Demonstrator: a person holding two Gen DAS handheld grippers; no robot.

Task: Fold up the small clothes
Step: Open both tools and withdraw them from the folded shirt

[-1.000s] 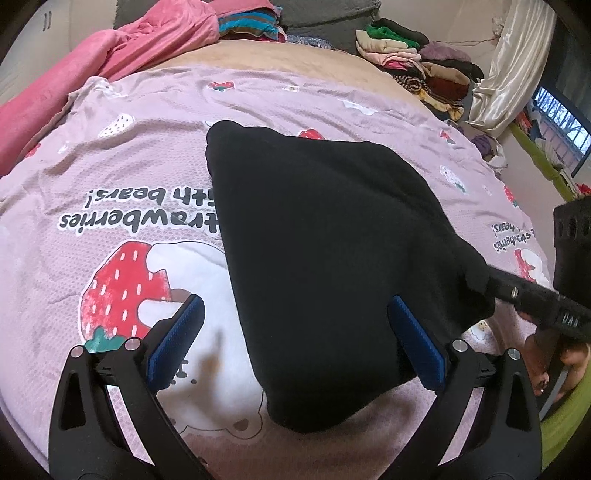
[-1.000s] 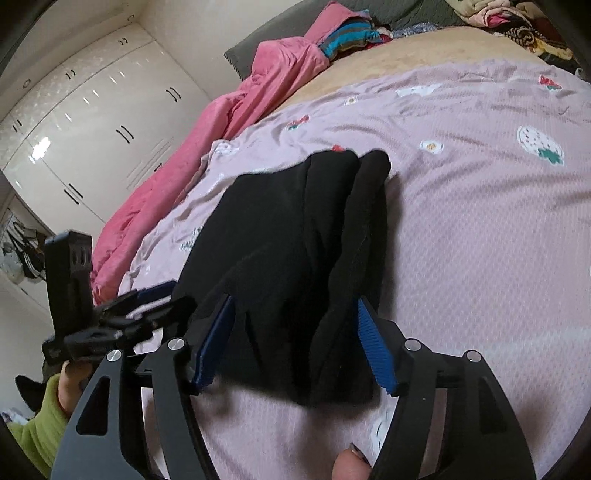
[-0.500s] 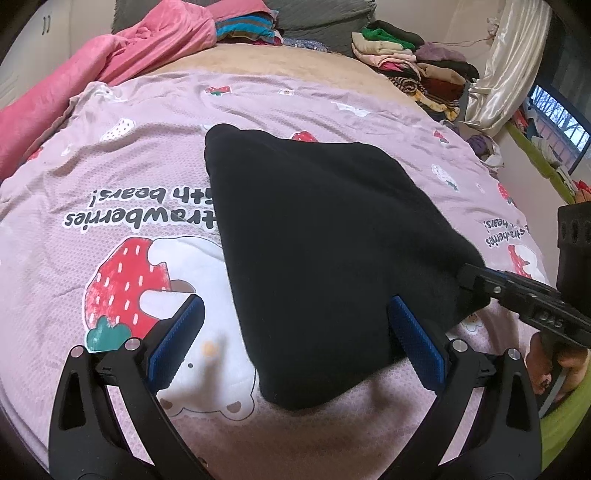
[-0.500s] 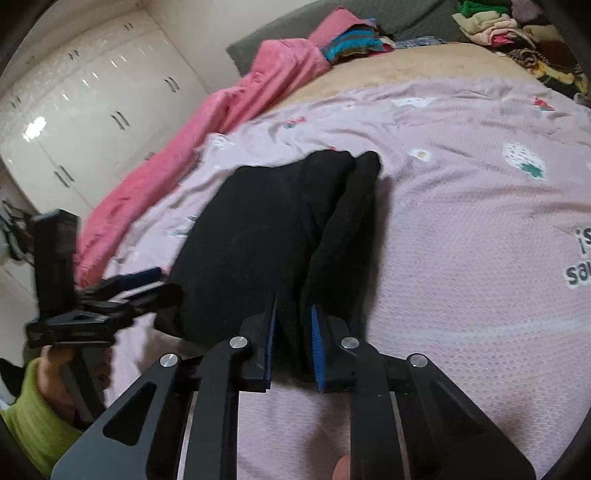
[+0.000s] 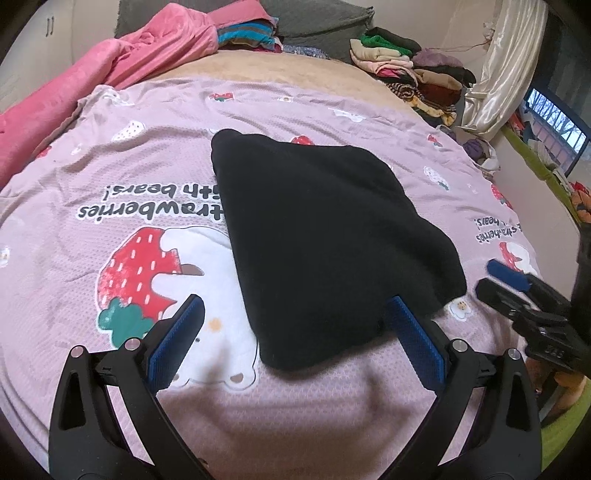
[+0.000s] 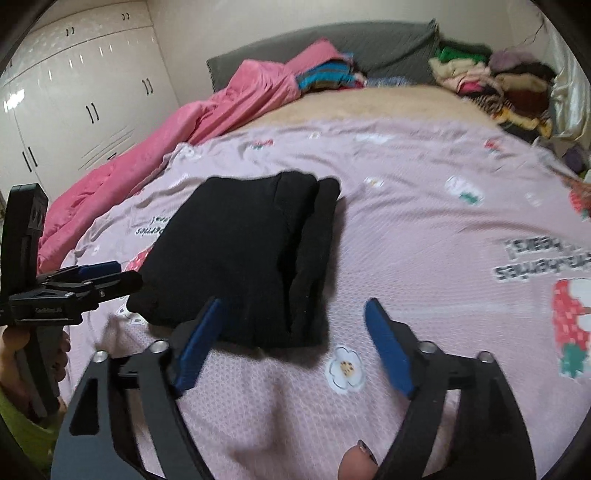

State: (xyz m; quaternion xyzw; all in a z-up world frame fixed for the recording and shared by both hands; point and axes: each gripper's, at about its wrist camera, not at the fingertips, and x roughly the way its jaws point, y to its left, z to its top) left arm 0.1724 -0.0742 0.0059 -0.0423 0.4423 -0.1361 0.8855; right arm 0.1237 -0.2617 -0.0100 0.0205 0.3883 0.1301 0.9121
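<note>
A folded black garment point(image 5: 325, 236) lies flat on the pink strawberry-print bedsheet point(image 5: 110, 177). It also shows in the right wrist view point(image 6: 251, 258), with its folded layers stacked at its right edge. My left gripper point(image 5: 295, 314) is open and empty, its blue pads either side of the garment's near corner, just short of it. My right gripper point(image 6: 295, 321) is open and empty, drawn back from the garment's near edge. The right gripper also shows at the right of the left wrist view point(image 5: 517, 291), and the left gripper at the left of the right wrist view point(image 6: 107, 277).
A pink blanket point(image 5: 92, 77) lies bunched along the bed's left side. Stacks of folded clothes point(image 5: 413, 70) sit at the far right by a curtain, and striped clothes point(image 5: 247, 35) lie against the grey headboard. White wardrobes point(image 6: 74, 92) stand beyond the bed.
My right gripper closed on the garment's near edge half a second ago; it has since opened, let go and pulled back. The garment now lies flat. The left gripper stayed open and backed off slightly.
</note>
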